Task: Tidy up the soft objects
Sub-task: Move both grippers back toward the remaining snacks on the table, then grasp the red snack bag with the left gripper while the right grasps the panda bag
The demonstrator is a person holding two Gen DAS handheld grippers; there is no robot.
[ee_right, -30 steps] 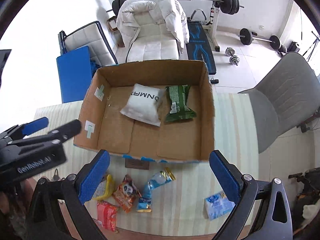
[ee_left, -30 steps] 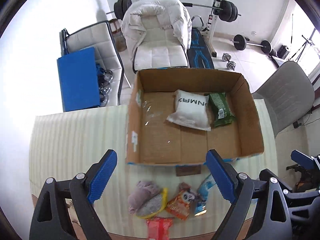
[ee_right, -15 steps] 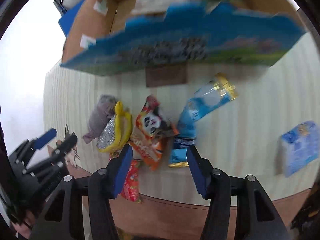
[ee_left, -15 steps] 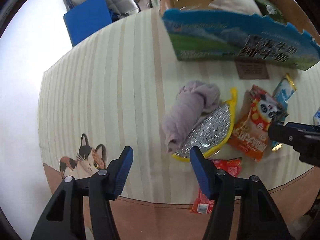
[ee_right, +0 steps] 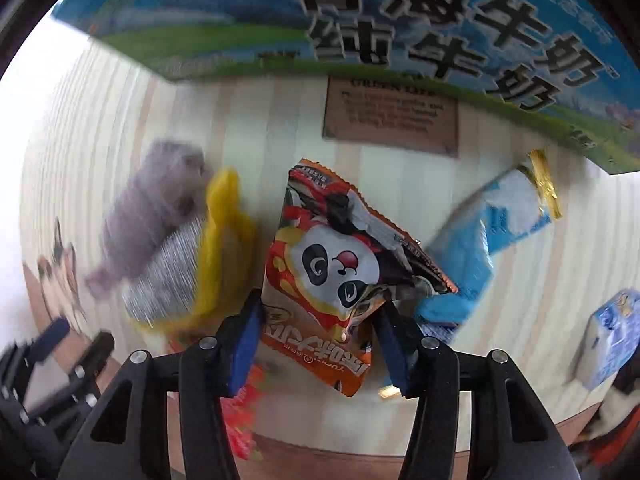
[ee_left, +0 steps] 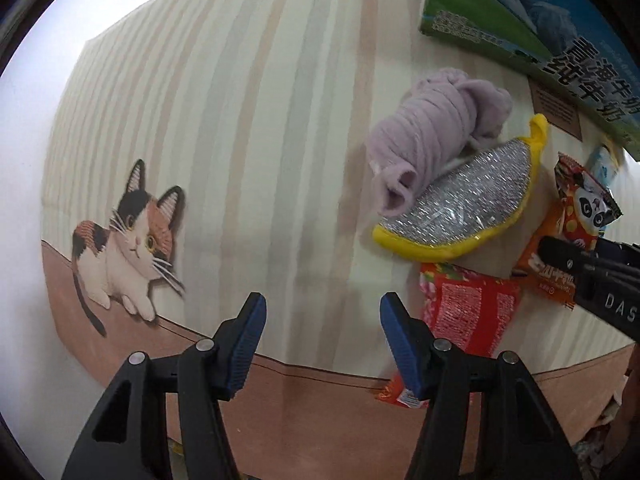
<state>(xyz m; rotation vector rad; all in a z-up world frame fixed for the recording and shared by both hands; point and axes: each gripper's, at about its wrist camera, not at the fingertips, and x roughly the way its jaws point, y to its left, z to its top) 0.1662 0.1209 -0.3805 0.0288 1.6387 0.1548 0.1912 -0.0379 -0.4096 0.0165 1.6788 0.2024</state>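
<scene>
An orange panda snack packet lies on the striped tablecloth between the pads of my right gripper. Its jaws are closing, and the blue pads touch the packet's two sides. My left gripper points down at bare cloth, open, with nothing between its fingers. Up and to its right lie a rolled purple cloth on a yellow-rimmed silver scrubber, and a red packet beside its right finger. The right gripper shows at the right edge over the panda packet.
The printed side of the cardboard box stands just behind the items. A light blue packet lies right of the panda packet, and a small blue-white pack further right. A cat print marks the cloth near the table's front edge.
Both grippers have dropped from above the box to the items in front of it, and their jaws have narrowed. The right one now straddles the panda packet.
</scene>
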